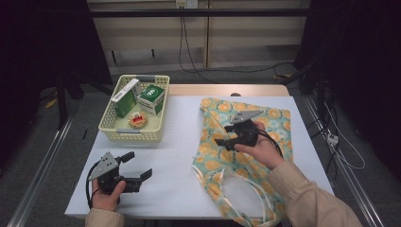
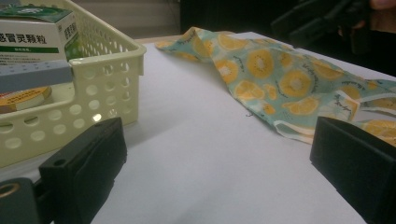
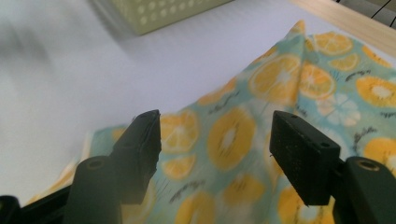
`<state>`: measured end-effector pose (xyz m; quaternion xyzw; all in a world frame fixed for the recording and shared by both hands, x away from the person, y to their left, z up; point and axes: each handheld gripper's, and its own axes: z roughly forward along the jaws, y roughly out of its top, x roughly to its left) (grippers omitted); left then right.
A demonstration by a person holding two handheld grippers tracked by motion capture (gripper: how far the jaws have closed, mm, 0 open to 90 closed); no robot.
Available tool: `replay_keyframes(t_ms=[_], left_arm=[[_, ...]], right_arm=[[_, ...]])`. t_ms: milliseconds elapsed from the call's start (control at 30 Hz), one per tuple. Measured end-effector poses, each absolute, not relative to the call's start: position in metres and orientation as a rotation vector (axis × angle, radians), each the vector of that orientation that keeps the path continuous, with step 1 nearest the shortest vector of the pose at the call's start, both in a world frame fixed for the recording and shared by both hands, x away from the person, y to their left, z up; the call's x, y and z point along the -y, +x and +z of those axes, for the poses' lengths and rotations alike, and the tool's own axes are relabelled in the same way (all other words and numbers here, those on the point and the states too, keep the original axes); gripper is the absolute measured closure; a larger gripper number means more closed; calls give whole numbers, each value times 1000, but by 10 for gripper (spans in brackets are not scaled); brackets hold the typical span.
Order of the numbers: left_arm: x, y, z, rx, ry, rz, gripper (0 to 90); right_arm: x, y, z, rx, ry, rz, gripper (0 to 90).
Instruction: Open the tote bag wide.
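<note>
A teal cloth bag (image 1: 213, 161) printed with orange slices lies crumpled on the right half of the white table (image 1: 175, 156); its white handles lie toward the front edge. My right gripper (image 1: 225, 135) hovers over the bag's middle, its jaws open and pointing left. In the right gripper view the gripper (image 3: 217, 135) has nothing between its pads, with the bag (image 3: 327, 79) below. My left gripper (image 1: 139, 164) rests open at the front left. Its view shows the open jaws (image 2: 215, 154) over bare table, with the bag (image 2: 275, 79) beyond.
A pale yellow perforated basket (image 1: 108, 124) stands at the back left. It holds a green box (image 1: 152, 98), a white and green box (image 1: 124, 98) and a round tin (image 1: 137, 120). The basket (image 2: 112, 70) is close to the left jaw.
</note>
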<state>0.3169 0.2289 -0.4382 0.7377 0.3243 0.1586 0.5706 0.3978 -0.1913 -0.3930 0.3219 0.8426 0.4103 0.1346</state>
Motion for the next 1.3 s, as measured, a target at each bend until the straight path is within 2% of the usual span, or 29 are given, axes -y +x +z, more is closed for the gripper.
replay_keyframes(t_ms=[133,200,267,300,433,500,533,567,600,633,667,700,900,1133,1300], left_arm=[[-226,317,-438,-757,1734,366,35],[-226,318,-440,-772,1724,354,35],[-227,317,-440,-778,1721,350,35],[-228,317,-440,-774,1722,352,35],[-229,316,-440,-781,1716,357,35],[-229,316,-440,-782,1722,361,35],[-229,316,-440,-782,1722,362,35],[-228,315,-439,-784,1721,362,35],[-228,315,-439,-777,1728,367,35],[-228,315,-438,-774,1732,370,35],[-228,315,-438,-773,1729,373,35],[-228,314,-437,-773,1727,374,35],[-226,313,-437,-773,1730,377,35],[-226,314,-436,-769,1728,381,35],[-225,315,-437,-763,1730,375,35]], right_arm=[[197,370,-403,-2498,908,1201,357],[197,350,-417,-2582,846,1184,430],[198,343,-424,-2612,826,1175,440],[197,333,-438,-2651,832,1149,454],[194,327,-456,-2645,806,1131,439],[193,327,-457,-2630,790,1133,480],[192,326,-457,-2627,782,1136,525],[193,328,-458,-2617,788,1157,681],[193,328,-458,-2617,788,1157,681],[193,329,-458,-2609,787,1159,737],[192,330,-458,-2612,779,1159,832],[190,331,-458,-2612,770,1149,875],[184,335,-456,-2608,818,1120,900],[167,359,-451,-2568,906,1224,900],[139,383,-440,-2542,894,1252,900]])
